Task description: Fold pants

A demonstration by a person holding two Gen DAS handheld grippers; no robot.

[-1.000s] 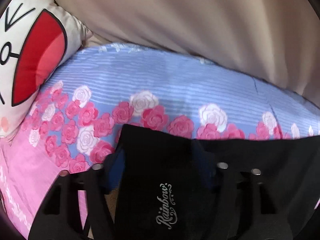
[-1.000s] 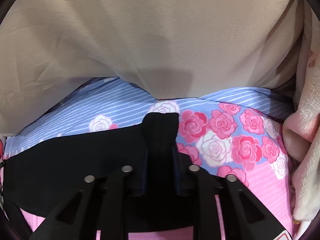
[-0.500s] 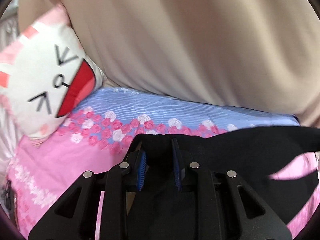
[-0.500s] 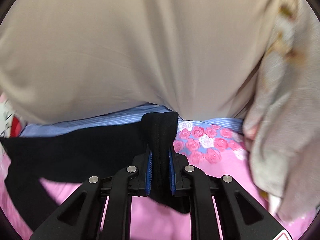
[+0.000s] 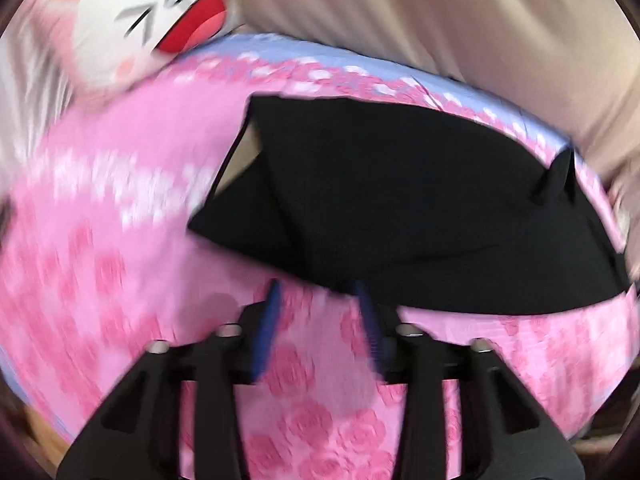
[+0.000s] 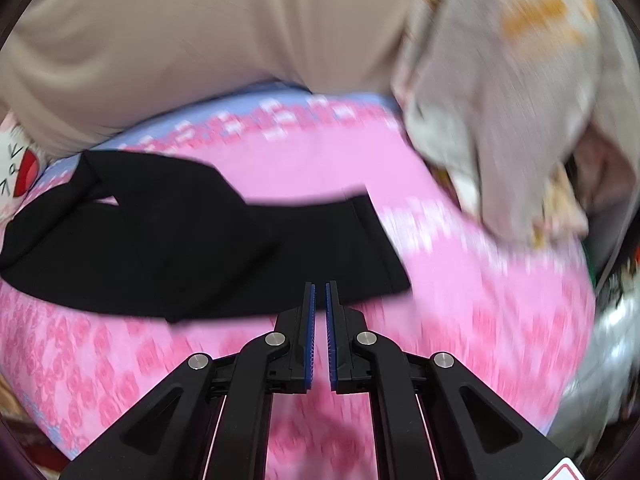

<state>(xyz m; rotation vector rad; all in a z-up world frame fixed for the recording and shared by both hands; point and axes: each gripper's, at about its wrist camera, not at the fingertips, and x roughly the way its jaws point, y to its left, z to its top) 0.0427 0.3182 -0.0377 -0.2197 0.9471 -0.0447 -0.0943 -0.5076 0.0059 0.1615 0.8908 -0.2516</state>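
Lying on pink rose bed sheet (image 6: 460, 300), black pants (image 6: 208, 248) look partly folded, edges uneven; likely another fold or tidy left. Left tongs (image 5: 320, 308) spread apart, empty. Right tongs (image 6: 320, 300) nearly closed, empty.

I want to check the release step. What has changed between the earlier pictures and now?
Both grippers let go of the black pants and drew back. The left gripper now stands open, the right gripper nearly shut with nothing between its pads. The pants lie loose on the pink floral bedsheet. The cartoon pillow and beige cover stayed.
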